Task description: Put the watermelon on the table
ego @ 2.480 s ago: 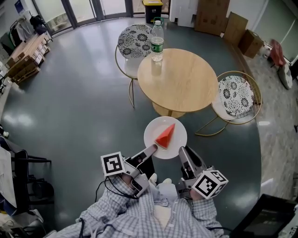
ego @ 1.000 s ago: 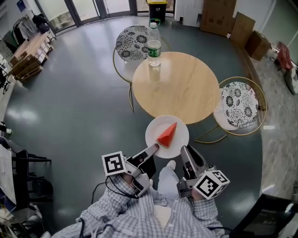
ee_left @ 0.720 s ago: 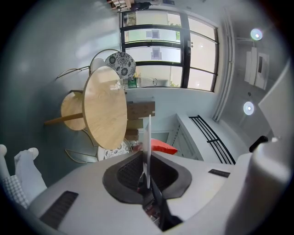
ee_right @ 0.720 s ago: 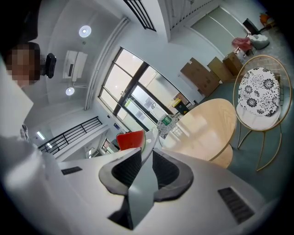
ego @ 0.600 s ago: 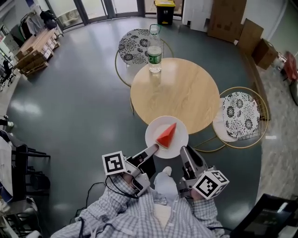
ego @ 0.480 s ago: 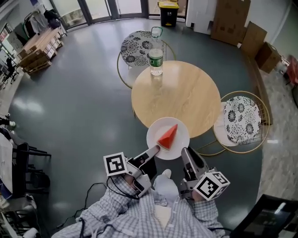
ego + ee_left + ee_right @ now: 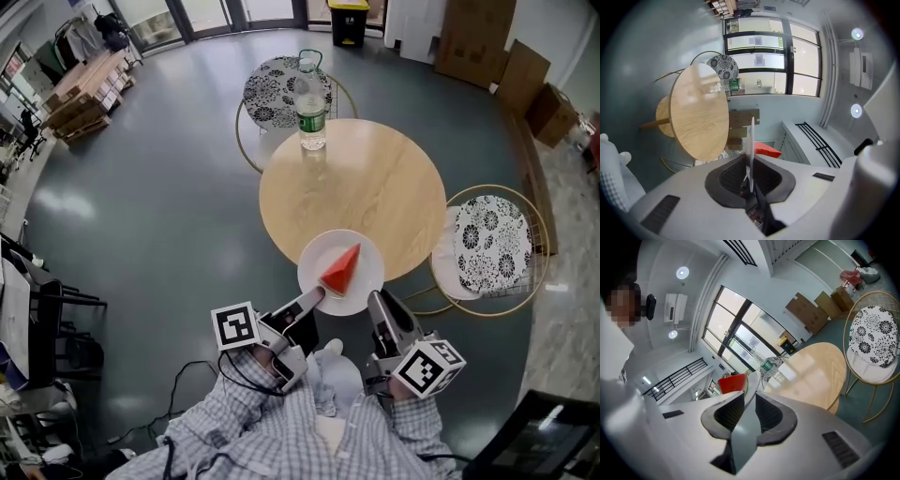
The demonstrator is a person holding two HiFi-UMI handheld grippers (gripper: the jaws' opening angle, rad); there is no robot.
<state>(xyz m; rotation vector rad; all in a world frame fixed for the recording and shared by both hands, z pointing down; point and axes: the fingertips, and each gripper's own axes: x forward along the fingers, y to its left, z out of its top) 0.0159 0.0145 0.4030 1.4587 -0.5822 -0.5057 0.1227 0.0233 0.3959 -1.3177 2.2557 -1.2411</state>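
Observation:
A red watermelon wedge (image 7: 340, 269) lies on a white plate (image 7: 366, 282) that I carry between both grippers, its far part over the near edge of the round wooden table (image 7: 375, 183). My left gripper (image 7: 316, 296) is shut on the plate's left rim; the plate (image 7: 751, 150) runs edge-on between its jaws, with the watermelon (image 7: 765, 150) behind it. My right gripper (image 7: 373, 302) is shut on the plate's near right rim; the plate (image 7: 749, 394) and the watermelon (image 7: 732, 383) show above its jaws.
A clear water bottle (image 7: 311, 107) with a green label stands at the table's far edge. Two gold wire chairs with black-and-white patterned seats flank the table, one beyond it (image 7: 275, 91) and one to its right (image 7: 491, 246). Cardboard boxes (image 7: 478, 37) lean at the back right.
Both grippers and the plate with the watermelon have come closer to the table; the plate's far edge now overlaps the tabletop's near rim. Both grips are unchanged.

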